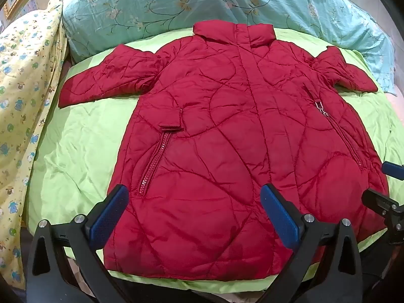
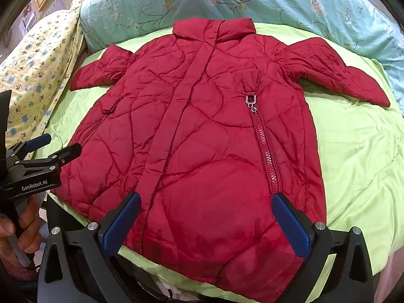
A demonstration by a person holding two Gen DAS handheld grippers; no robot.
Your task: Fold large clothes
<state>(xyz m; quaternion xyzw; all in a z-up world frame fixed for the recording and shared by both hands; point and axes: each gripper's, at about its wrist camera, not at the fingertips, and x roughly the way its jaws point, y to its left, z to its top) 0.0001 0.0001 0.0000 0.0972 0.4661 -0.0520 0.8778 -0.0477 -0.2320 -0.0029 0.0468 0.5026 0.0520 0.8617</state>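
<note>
**Awaiting first fold: red coat, laid flat**

Lying face up on a green sheet [image 1: 75,151], the red coat [image 1: 227,151] is spread whole: collar [image 1: 233,34] at twelve o'clock, hem at six, sleeves out toward nine and three.

- Item: quilted coat, front closed, two slanted pocket zips [image 2: 267,156]. No fold made yet.
- Left sleeve [image 1: 106,75]: flat, pointing to about nine o'clock in the left view.
- Right sleeve [image 2: 335,75]: flat, pointing to about three o'clock in the right view.
- Left gripper [image 1: 194,217]: jaws spread wide, nothing between them, hanging over the hem at six o'clock.
- Right gripper [image 2: 205,224]: jaws likewise spread and empty, over the hem near the right-hand zip.
- Surroundings: blue flowered quilt [image 1: 176,5] at twelve, yellow printed blanket [image 1: 27,88] at nine.

Step, as judged: the start, before any grasp. The next move probably calls for each gripper to travel out to a sleeve or side edge, pinch the padded cloth firmly, and carry it inward across the body.
</note>
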